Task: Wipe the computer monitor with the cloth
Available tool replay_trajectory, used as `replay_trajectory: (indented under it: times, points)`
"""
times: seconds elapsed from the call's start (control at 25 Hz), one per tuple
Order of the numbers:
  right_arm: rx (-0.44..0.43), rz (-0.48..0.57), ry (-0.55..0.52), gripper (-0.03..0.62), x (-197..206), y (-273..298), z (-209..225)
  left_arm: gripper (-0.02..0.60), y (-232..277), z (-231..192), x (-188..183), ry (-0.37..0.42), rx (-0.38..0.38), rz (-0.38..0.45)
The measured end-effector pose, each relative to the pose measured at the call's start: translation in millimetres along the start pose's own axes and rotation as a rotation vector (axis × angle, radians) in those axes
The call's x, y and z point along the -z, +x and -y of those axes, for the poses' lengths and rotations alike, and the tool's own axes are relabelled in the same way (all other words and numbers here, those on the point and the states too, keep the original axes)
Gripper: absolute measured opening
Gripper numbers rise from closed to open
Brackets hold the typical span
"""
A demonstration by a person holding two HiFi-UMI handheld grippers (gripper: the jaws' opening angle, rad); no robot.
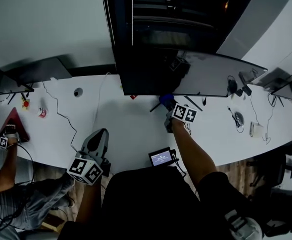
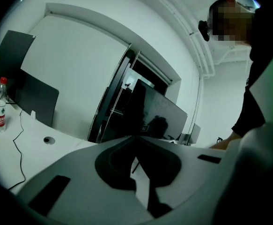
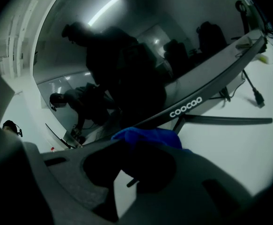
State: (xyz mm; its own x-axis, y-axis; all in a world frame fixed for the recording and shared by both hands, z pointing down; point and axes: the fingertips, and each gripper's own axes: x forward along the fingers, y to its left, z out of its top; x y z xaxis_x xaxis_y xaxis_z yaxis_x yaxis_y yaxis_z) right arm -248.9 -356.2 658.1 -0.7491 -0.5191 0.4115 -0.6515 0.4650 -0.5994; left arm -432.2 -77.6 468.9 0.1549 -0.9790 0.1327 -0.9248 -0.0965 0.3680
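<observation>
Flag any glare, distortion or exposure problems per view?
Head view: dim overall, fisheye curves the desk, pale sheen on the monitor. Left gripper view: strong vignette, bright wall, dark soft jaws up close. Right gripper view: the monitor mirrors a ceiling-light streak and silhouettes; blue cloth readable, jaws underexposed.

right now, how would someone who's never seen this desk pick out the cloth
Find the big dark monitor standing midway along the white desk. Just below its bottom edge, by the stand, the right gripper is shut on the blue cloth. It is the only bright blue, soft thing there; everything around it is black, grey or white.
</observation>
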Motion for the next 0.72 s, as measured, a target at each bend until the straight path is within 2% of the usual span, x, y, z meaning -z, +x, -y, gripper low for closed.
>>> replay_trajectory:
  times: [0.72]
  points:
    - [-0.047,-0.042,-0.048,0.058,34.5,48.6,-73.8,-0.006,-27.9,-46.2,-3.9,-0.019,-0.01,0.002]
